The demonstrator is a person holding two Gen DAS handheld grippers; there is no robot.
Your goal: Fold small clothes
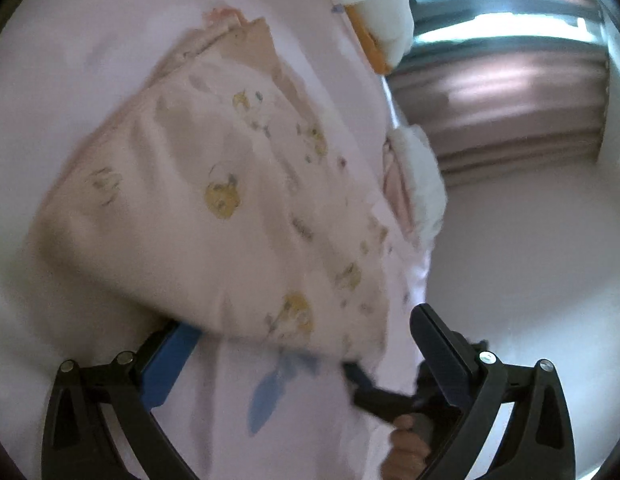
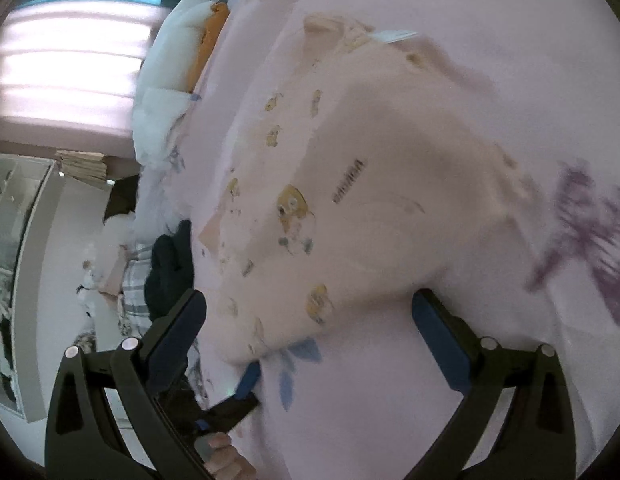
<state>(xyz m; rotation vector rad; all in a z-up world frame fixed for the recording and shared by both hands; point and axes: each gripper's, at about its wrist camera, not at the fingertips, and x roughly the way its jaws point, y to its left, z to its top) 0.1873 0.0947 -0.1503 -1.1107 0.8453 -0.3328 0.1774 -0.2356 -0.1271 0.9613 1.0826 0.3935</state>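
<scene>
A small cream garment (image 1: pixel 214 184) printed with yellow cartoon chicks is lying spread on a pale pink bed sheet (image 1: pixel 62 80), which carries a blue flower print near the garment's lower hem and a purple one off to the side in the right wrist view.

The left gripper (image 1: pixel 302 344) is standing wide, its blue-padded fingers (image 1: pixel 170 368) far apart. The garment's lower edge is draping over the tip of that finger and hanging in the gap between the two, but the pads are not pressing on the cloth.

The right gripper (image 2: pixel 306 328) is also spread as wide as it goes, with the garment's hem (image 2: pixel 270 336) lying between its fingers and nothing pinched. One blue pad (image 2: pixel 438 344) is sitting just beside the cloth's edge.

Each view is catching the other gripper low in the frame, with the person's hand (image 1: pixel 406 444) wrapped around its handle.

White plush toys (image 1: pixel 374 4) with an orange patch are lying along the bed's far edge. A dark garment (image 2: pixel 170 264) and a plaid cloth are sitting near the bed's side in the right wrist view.
</scene>
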